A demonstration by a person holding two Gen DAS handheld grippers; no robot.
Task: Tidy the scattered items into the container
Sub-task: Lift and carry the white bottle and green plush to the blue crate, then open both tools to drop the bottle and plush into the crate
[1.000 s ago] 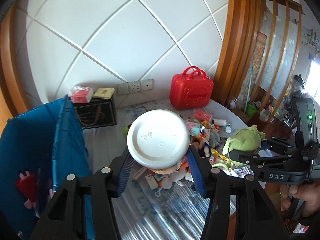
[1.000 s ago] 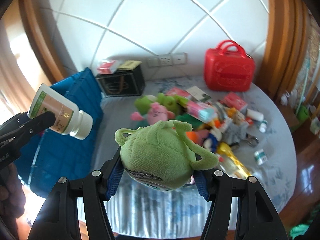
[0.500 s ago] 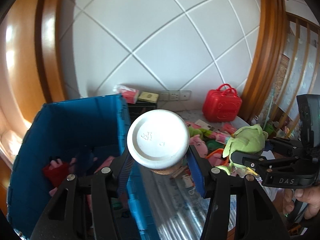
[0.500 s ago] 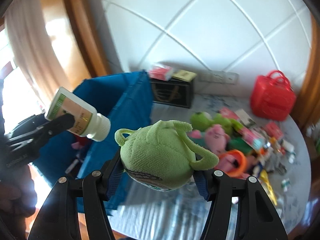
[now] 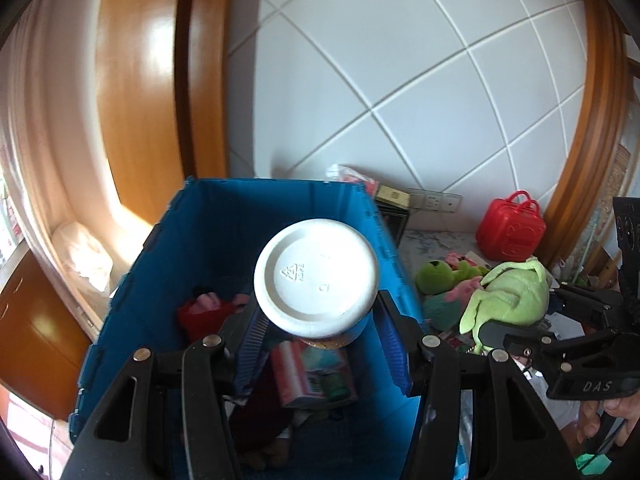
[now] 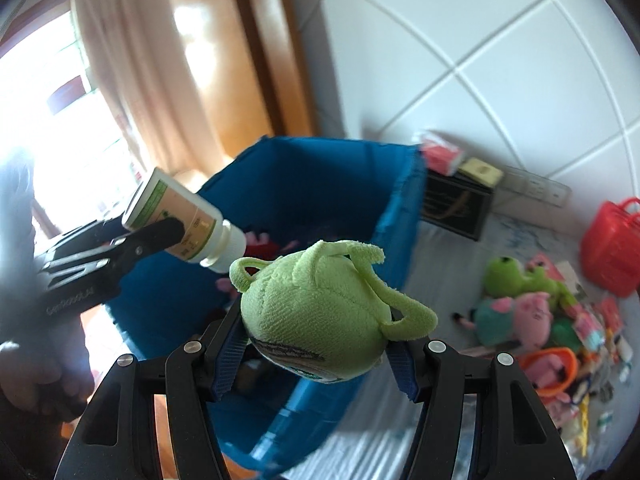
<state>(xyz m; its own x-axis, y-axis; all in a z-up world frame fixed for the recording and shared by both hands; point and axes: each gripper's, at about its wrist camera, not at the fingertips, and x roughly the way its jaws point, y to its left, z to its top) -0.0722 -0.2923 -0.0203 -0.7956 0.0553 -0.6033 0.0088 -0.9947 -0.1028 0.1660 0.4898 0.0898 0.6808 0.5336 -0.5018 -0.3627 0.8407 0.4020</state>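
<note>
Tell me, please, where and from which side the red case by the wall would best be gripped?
Take the red case by its twin loop handles, coming straight down from above. It stands upright with the handles on top, thin enough for a tool to close on. The body looks wide and smooth, and the wall blocks its back.

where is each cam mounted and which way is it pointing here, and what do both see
Left wrist: sits on the left gripper, looks down into the blue bin past its clamped white bottle; the right gripper and fingers show at right.
Right wrist: sits on the right gripper, faces the bin's right wall past its green plush; the left gripper shows at left.
Shared: bin, bottle, plush, red case.
</note>
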